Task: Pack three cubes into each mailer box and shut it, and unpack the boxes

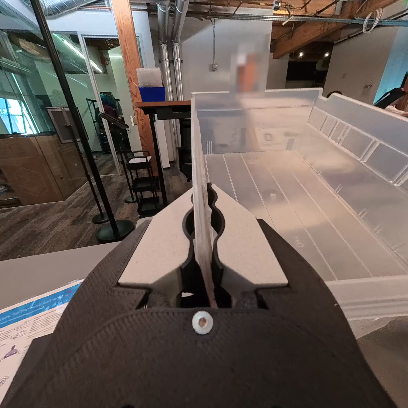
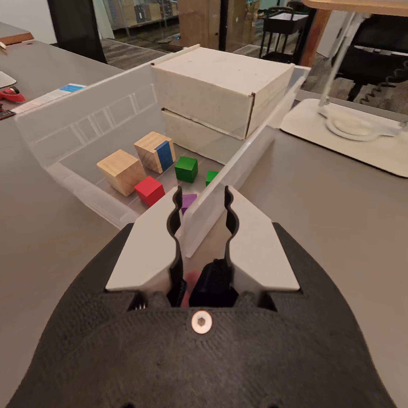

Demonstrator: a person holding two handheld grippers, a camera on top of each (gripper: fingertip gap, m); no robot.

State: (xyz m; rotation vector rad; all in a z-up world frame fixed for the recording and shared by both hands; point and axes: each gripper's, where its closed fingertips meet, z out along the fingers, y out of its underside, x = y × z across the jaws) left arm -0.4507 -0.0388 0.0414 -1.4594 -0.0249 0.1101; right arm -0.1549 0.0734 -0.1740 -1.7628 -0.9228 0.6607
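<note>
the left gripper (image 1: 202,223) is clenched on the thin side wall of an empty translucent plastic bin (image 1: 287,212), the wall running edge-on between its pale fingers; how far the wall goes below them is hidden by the black gripper body. this bin rests on a grey counter (image 1: 44,271), and beside it at the near left edge lies a printed paper sheet with a blue band (image 1: 33,309), mostly cut off. a blurred patch covers part of the bin's far wall.

the right gripper (image 2: 202,198) stands parted, straddling the near right wall of a second translucent plastic bin (image 2: 88,123) on the same grey counter (image 2: 309,198); whether a finger touches the wall cannot be told. in this bin's far end two white cardboard mailer boxes (image 2: 212,88) are stacked, both shut, the lower one largely hidden by the upper. on the bin floor in front of them lie a plain wooden cube (image 2: 121,170), a wooden cube with a blue stripe (image 2: 155,151), a red cube (image 2: 150,191), a green cube (image 2: 186,169), a second green cube (image 2: 211,176) half hidden behind the wall, and a purple cube (image 2: 188,201) mostly covered by the left finger. a white flat stand base (image 2: 344,132) sits on the counter's right side, blurred.
</note>
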